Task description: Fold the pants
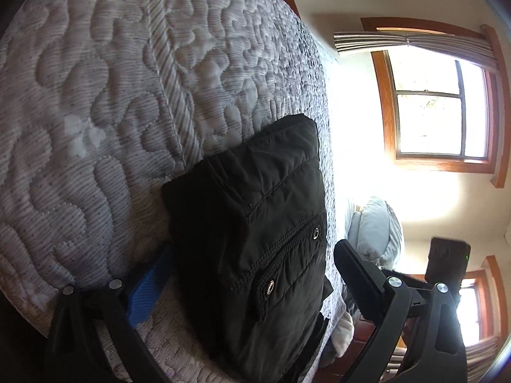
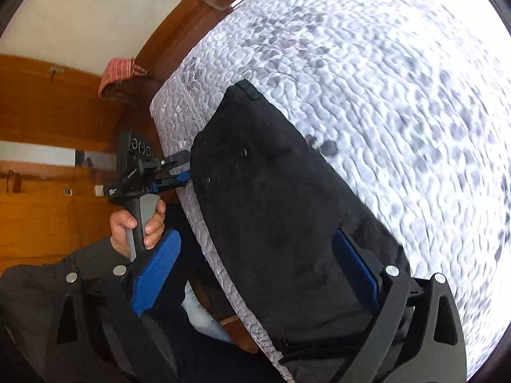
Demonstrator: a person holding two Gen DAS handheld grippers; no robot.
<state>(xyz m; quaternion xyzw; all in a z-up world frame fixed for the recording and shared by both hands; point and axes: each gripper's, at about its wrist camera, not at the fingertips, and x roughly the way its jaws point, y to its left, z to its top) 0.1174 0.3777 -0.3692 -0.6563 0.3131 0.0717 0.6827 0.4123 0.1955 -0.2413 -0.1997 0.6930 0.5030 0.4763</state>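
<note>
The black pants [image 1: 252, 239] lie folded into a thick, compact bundle near the edge of a bare quilted mattress [image 1: 111, 95], with a snap-buttoned pocket flap facing up in the left wrist view. The left tool [image 1: 255, 284] is spread wide around the near end of the bundle: its blue-padded finger [image 1: 150, 287] rests low against the mattress beside the fabric, while the other finger hangs off the mattress edge on the far side, apart from the cloth. In the right wrist view the right tool [image 2: 258, 271] is likewise spread, one blue pad [image 2: 356, 268] lying on top of the pants [image 2: 281, 210] and the other [image 2: 156, 271] out past the mattress [image 2: 399, 95] edge, clear of the fabric. There the left tool [image 2: 183, 169] appears at the bundle's far end, gripped by the person's hand [image 2: 140, 223]. A wood-framed window [image 1: 440, 105] glares brightly beyond the bed.
</note>
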